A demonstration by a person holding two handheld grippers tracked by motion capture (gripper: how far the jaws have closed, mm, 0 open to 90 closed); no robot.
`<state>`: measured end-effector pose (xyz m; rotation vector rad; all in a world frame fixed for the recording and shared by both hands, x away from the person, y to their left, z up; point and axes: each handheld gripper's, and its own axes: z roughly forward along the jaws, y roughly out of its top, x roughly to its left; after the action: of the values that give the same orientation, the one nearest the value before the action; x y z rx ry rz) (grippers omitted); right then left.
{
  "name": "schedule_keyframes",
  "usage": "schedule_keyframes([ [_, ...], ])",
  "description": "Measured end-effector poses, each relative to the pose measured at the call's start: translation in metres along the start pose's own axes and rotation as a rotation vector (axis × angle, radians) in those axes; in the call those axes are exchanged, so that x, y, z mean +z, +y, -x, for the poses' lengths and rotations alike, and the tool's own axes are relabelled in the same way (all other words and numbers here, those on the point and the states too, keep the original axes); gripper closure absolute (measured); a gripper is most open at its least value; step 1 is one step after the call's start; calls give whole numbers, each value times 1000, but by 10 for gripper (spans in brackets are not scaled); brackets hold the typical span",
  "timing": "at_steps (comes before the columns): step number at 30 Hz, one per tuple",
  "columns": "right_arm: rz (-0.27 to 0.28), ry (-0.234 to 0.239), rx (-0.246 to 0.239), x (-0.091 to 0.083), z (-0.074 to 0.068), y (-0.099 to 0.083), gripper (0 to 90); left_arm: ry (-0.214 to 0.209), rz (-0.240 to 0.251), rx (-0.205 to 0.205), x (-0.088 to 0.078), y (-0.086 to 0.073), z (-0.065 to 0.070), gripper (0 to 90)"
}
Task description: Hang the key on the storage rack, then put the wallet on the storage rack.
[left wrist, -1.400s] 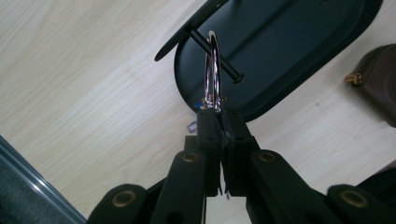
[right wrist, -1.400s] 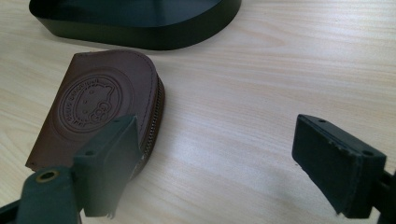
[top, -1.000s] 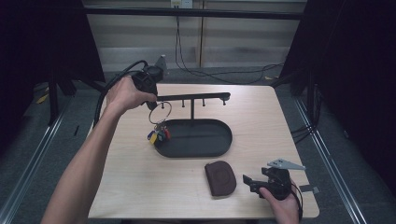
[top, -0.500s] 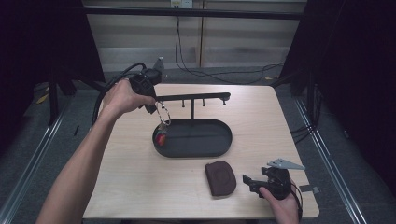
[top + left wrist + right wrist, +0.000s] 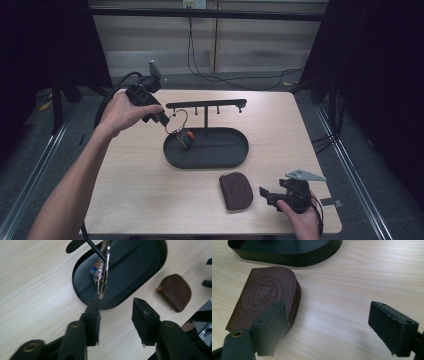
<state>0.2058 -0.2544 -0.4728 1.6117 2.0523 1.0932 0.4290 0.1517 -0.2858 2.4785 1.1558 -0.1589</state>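
A large metal key ring (image 5: 176, 121) with colourful keys (image 5: 186, 139) hangs from the leftmost peg of the black T-shaped stand (image 5: 206, 104), over the oval black tray (image 5: 240, 150). My left gripper (image 5: 162, 119) is just left of the ring; its jaws have just been opening and nothing is between them. In the left gripper view the ring (image 5: 105, 270) dangles just beyond one fingertip (image 5: 93, 312) of the left gripper (image 5: 116, 307). My right gripper (image 5: 265, 195) rests open at the table's front right, beside a brown zip pouch (image 5: 236, 190). In the right gripper view the right gripper (image 5: 327, 312) has bare table between its jaws, with the pouch (image 5: 264, 297) at the left.
The light wooden table (image 5: 130, 180) ends in dark floor on all sides. The left gripper's cable (image 5: 112, 92) loops off the back left corner. The stand's crossbar carries further pegs (image 5: 219, 109) toward its right end.
The left gripper's jaws opened and let go of the key ring, which now hangs from the stand. The left hand drew back to the left. The right gripper stayed put.
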Motion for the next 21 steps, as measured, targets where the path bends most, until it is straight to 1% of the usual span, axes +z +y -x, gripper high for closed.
schedule_keyframes([
  [2,1,-1,0,0,0,0,149,-2,17,5,1,-5,-1,504],
  [4,3,-1,-2,0,0,0,148,-6,22,7,3,-10,-3,472],
  [6,2,-1,1,0,0,0,149,3,11,10,6,-13,-4,451],
  [7,3,-3,1,0,0,0,149,-5,9,12,7,-14,-6,438],
  [8,-2,-6,6,1,0,1,149,-14,14,9,7,-16,-7,429],
  [9,-4,-5,6,2,0,1,148,-14,22,14,7,-17,-7,421],
  [10,-2,-5,8,2,0,1,149,-17,41,12,8,-19,-6,415],
  [13,-1,-5,11,1,1,1,149,-29,59,29,10,-26,-6,392],
  [14,0,-6,13,1,1,1,148,-32,63,29,11,-28,-6,388],
  [15,1,-7,14,1,1,1,149,-32,61,40,11,-31,-5,374],
  [16,0,-8,12,1,1,0,148,-22,65,50,11,-34,-4,371],
  [17,2,-9,9,0,1,0,148,-24,63,61,12,-37,-3,371],
  [18,3,-9,8,0,1,0,149,-37,71,67,14,-40,-3,370],
  [19,3,-9,11,-1,0,0,149,-46,74,65,16,-43,-3,365],
  [20,5,-7,11,-1,0,0,149,-42,70,71,17,-46,-5,359],
  [21,5,-8,14,-1,0,0,148,-42,76,72,19,-48,-6,350],
])
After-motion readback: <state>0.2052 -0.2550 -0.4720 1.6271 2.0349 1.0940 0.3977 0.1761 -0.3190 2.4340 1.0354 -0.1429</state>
